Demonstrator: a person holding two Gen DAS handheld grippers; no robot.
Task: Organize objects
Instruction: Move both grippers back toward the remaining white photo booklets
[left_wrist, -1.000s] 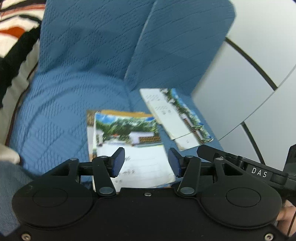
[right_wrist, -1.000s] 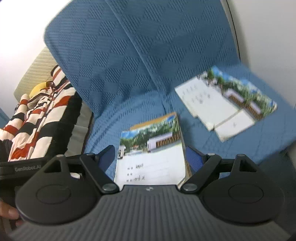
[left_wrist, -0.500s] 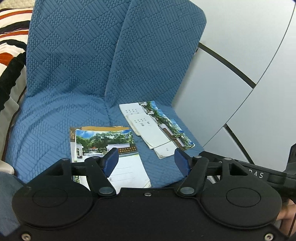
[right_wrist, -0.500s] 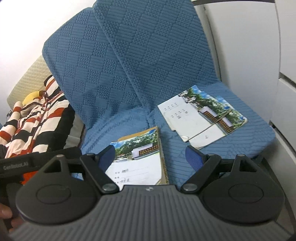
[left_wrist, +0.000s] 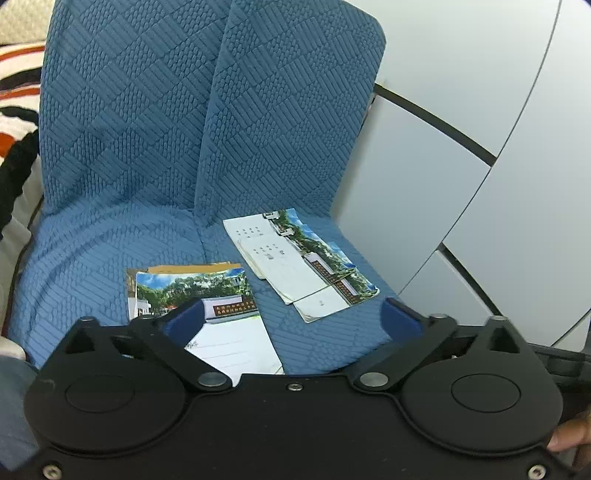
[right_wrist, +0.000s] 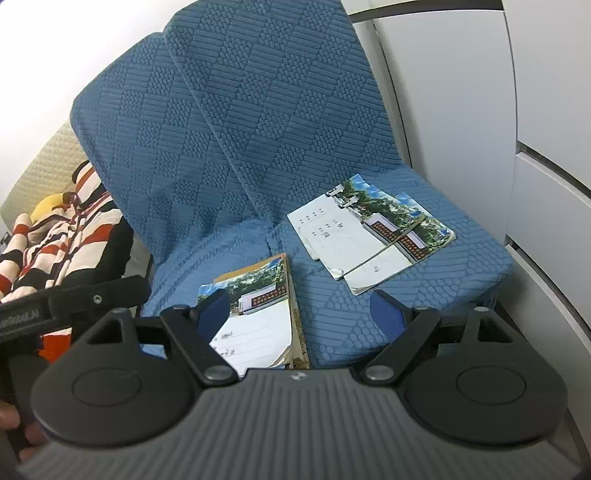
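Observation:
Two piles of photo-printed notebooks lie on a blue quilted seat (left_wrist: 110, 236) (right_wrist: 461, 266). One stack of notebooks (left_wrist: 207, 314) (right_wrist: 258, 314) rests near the seat's front, squared up on a brown one. A looser fan of notebooks (left_wrist: 295, 262) (right_wrist: 365, 240) lies farther back to the right. My left gripper (left_wrist: 291, 319) hovers above the seat front, its jaws opening wide, nothing between them. My right gripper (right_wrist: 301, 312) is open too, above the near stack, holding nothing.
A striped red, black and white garment (right_wrist: 62, 236) with a yellow object lies left of the seat on a cream cushion (right_wrist: 48, 166). White cabinet panels (left_wrist: 461, 147) (right_wrist: 480, 110) stand close on the right. The left gripper's body (right_wrist: 70, 299) shows in the right wrist view.
Both grippers have drawn back and up from the notebooks, so more of the seat shows. The left jaws have spread from narrow to wide. The right jaws kept their width.

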